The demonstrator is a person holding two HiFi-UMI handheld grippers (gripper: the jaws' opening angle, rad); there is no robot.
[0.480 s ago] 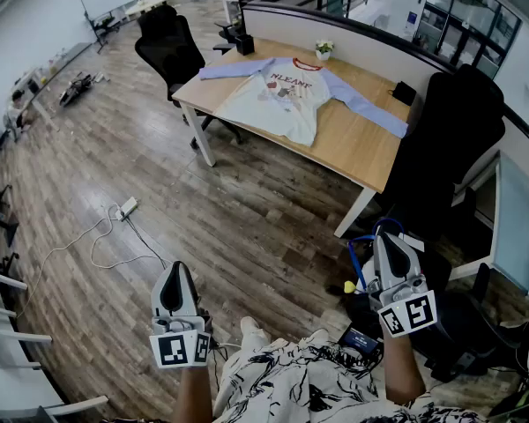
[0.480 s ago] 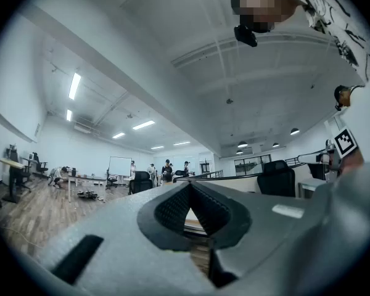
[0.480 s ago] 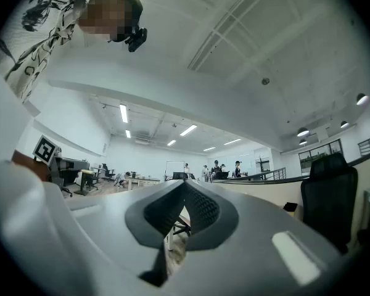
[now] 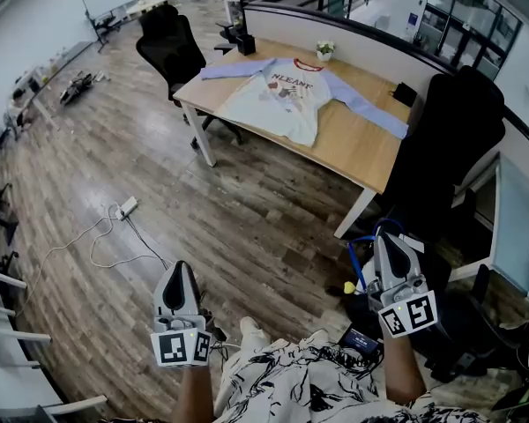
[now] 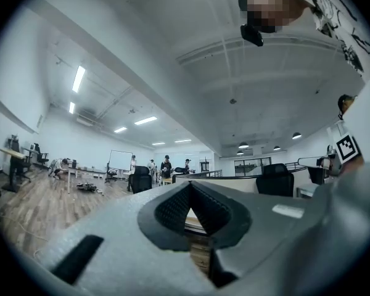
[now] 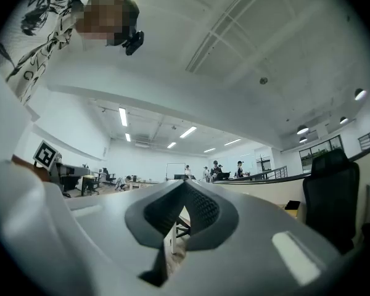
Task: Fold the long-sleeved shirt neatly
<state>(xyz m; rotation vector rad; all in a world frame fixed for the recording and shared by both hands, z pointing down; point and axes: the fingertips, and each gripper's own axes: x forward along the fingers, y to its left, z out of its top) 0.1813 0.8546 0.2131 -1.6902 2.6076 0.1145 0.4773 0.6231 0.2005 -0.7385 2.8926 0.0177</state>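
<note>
Head view. My left gripper [image 4: 178, 273] sits at 7 o'clock and my right gripper [image 4: 386, 241] at 5 o'clock, both above the wood floor [image 4: 247, 218]. On each, the jaws are pressed together with nothing between them. The long-sleeved shirt [image 4: 286, 91] lies spread flat on the wooden desk [image 4: 353, 144] at 12 o'clock, sleeves outstretched, well apart from both grippers. I see black office chairs [image 4: 172, 47] beside the desk.

Open office: wood-plank floor [image 4: 247, 227], black chairs [image 4: 172, 47], ceiling strip lights [image 5: 78, 79].
</note>
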